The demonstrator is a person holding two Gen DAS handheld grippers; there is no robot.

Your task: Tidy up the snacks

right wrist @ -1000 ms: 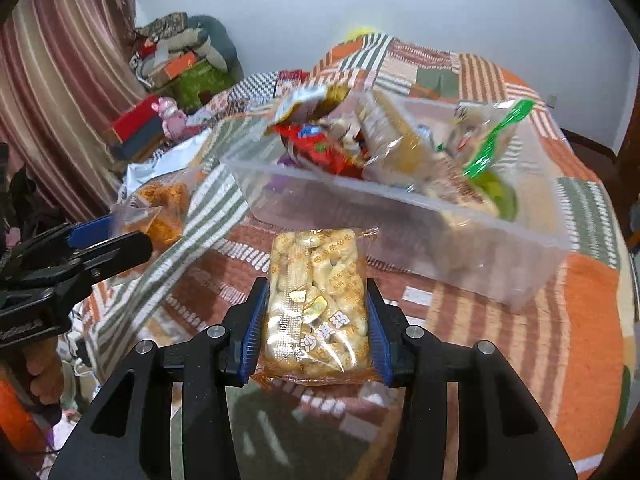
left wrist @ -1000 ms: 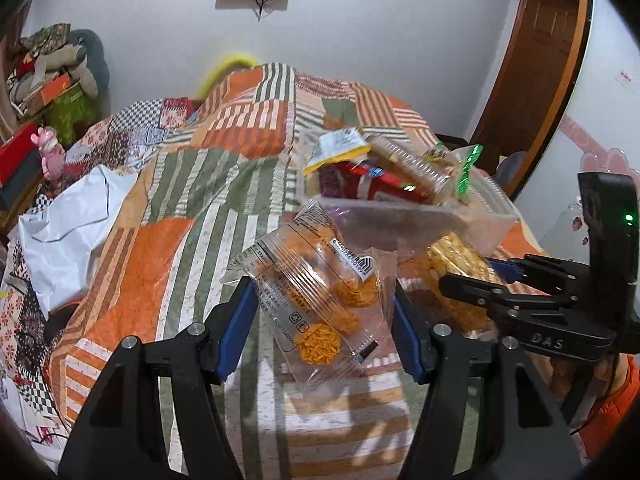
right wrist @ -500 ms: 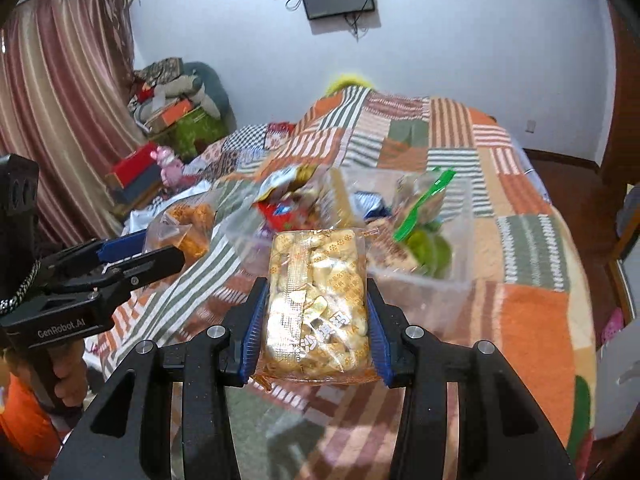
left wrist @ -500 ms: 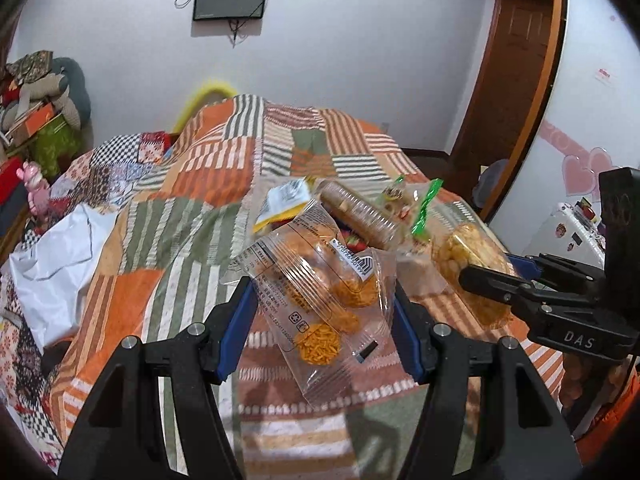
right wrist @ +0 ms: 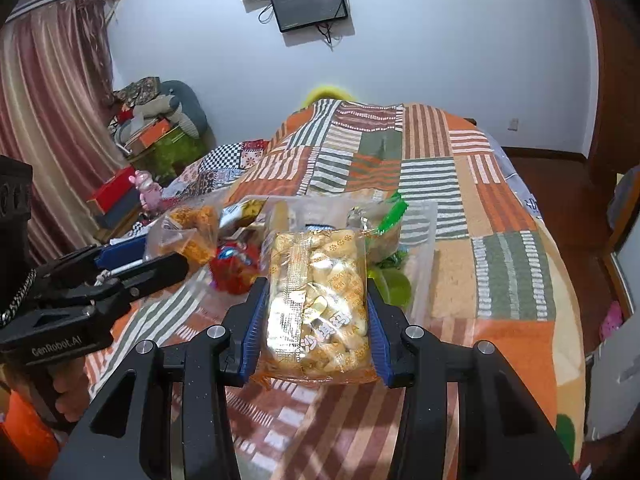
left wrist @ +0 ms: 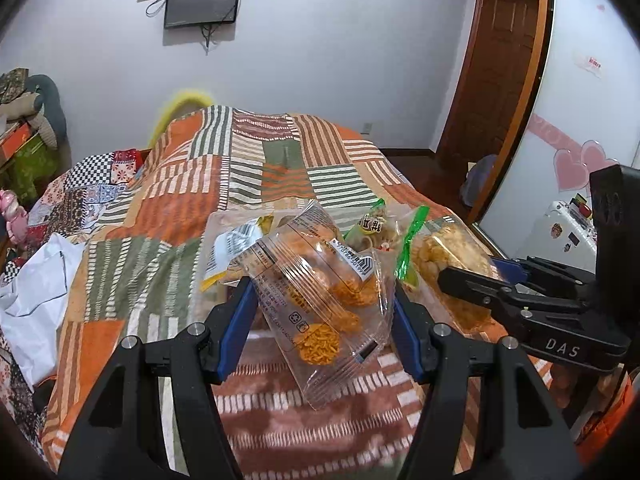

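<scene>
We find the left gripper pinching a clear packet of orange crackers between its blue pads; the packet stands tilted, its lower end hanging free below the fingers and held up off the bed. The right gripper is pressed against both sides of a clear bag of pale yellow snacks, which stands upright between the pads — also lifted clear of the bedding. In the left view the right gripper sits just beside the left one, its bag showing past the fingertips. Beyond both grippers lies a clear plastic bin on the bed, holding mixed snack packets, among them a red wrapper and a green-striped bag. The bin rests on a patchwork blanket of orange, green and white stripes. Farther out we note a wall-mounted screen, a striped curtain and a wooden door.
</scene>
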